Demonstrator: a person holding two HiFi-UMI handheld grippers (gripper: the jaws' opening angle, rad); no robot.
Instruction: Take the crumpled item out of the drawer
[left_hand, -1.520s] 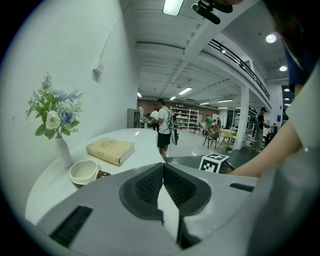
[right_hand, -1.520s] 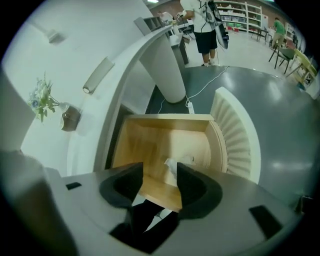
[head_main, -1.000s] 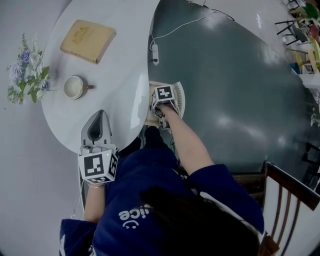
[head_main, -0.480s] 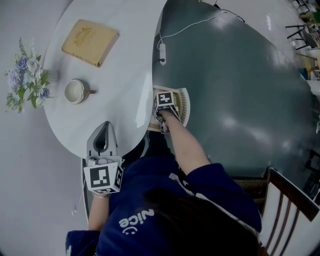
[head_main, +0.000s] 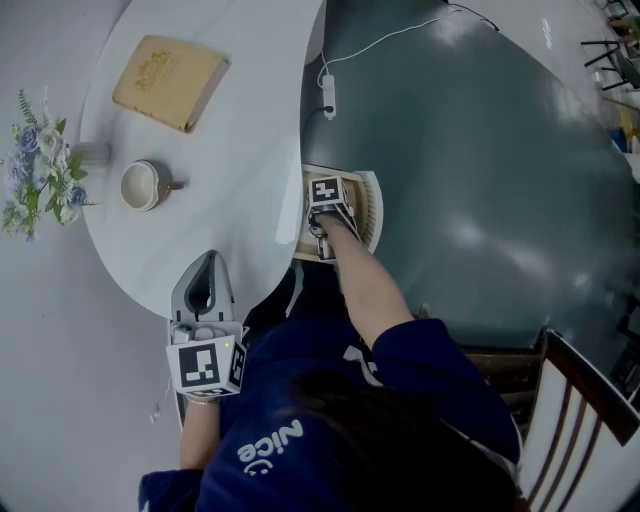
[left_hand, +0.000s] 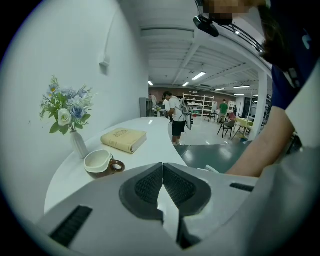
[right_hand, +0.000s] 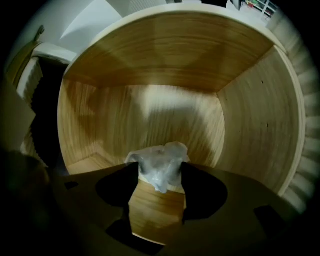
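Some of crumpled item (right_hand: 160, 165) behind fingers (right_hand: 114, 192)

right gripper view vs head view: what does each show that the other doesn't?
Right gripper view only: the crumpled item on the drawer floor, between the right gripper's open jaws. Head view only: the book, cup and flowers on the white table, plus the left gripper. Both: the wooden drawer and the right gripper.

Two tools: left tool (left_hand: 162, 170), right tool (right_hand: 159, 171). One book (head_main: 168, 68), one cup (head_main: 140, 185), one flower vase (left_hand: 78, 145), one drawer (right_hand: 250, 110), one crumpled item (right_hand: 160, 164).
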